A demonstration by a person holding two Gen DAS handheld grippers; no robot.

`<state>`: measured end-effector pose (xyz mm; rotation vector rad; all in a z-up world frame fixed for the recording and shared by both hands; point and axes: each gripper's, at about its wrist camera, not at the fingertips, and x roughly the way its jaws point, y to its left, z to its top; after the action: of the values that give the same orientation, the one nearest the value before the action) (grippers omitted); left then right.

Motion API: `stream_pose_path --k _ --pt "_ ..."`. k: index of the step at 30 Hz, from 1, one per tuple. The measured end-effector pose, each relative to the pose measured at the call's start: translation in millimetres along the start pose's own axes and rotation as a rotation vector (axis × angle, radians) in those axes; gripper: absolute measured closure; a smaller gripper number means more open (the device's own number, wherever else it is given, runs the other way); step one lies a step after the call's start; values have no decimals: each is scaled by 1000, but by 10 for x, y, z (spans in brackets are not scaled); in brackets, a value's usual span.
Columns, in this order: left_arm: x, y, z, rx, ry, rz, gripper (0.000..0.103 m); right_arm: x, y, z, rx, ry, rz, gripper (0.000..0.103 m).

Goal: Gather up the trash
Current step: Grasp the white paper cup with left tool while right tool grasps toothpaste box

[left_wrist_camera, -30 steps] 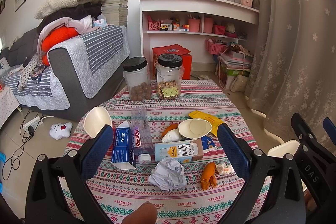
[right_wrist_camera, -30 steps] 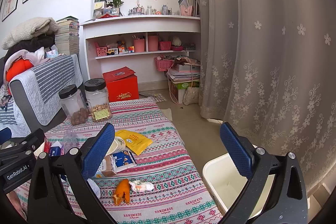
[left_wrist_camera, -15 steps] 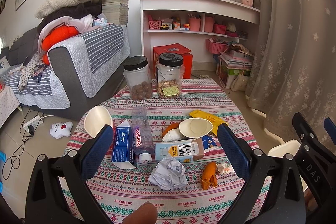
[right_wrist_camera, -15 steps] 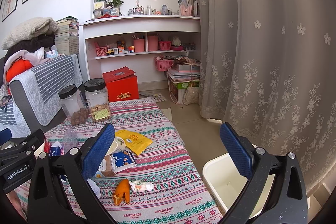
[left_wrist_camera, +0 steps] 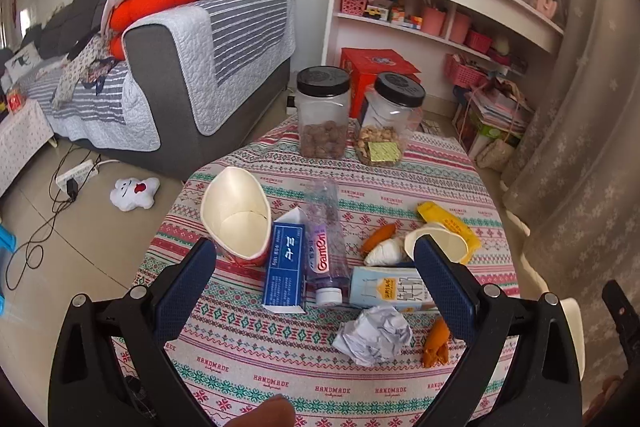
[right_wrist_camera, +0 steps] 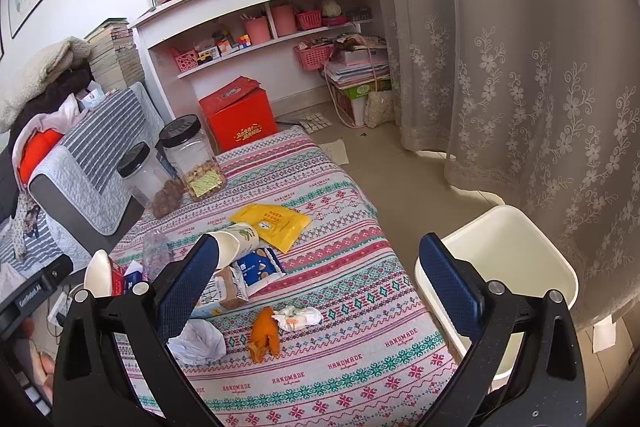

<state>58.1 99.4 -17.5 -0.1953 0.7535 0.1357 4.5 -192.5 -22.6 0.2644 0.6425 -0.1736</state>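
Both cameras now tilt down toward trash on table. Left gripper and right gripper gape wide, empty. Straddle crumpled paper, pinch mid-wad, then drop it in bin.

Left gripper and right gripper: matte black frames, 2 textured navy-blue pads each, silver screws, white lettering

Striped patterned tablecloth, white bin
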Motion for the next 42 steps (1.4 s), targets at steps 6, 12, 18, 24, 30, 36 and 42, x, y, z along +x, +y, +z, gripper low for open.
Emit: stream_pose_path --k 6,12,18,24,30,36,42 --pt "354 499 292 -33 146 -33 7 217 134 83 48 37 81 7" --pt "880 796 -2 -138 309 2 7 702 176 -243 56 152 84 7" --pt "1176 763 141 -112 263 53 7 806 297 -257 9 146 70 7" --pt "1593 781 145 -105 304 106 7 933 340 -294 -16 161 55 7" --pt "1794 857 114 -135 359 84 30 989 477 -335 -74 139 66 7" --pt "1537 972 197 -174 300 28 49 1049 804 -282 -166 172 139 7" --pt "1013 1017 397 -144 111 20 58 1391 1607 -28 -229 358 265 7"
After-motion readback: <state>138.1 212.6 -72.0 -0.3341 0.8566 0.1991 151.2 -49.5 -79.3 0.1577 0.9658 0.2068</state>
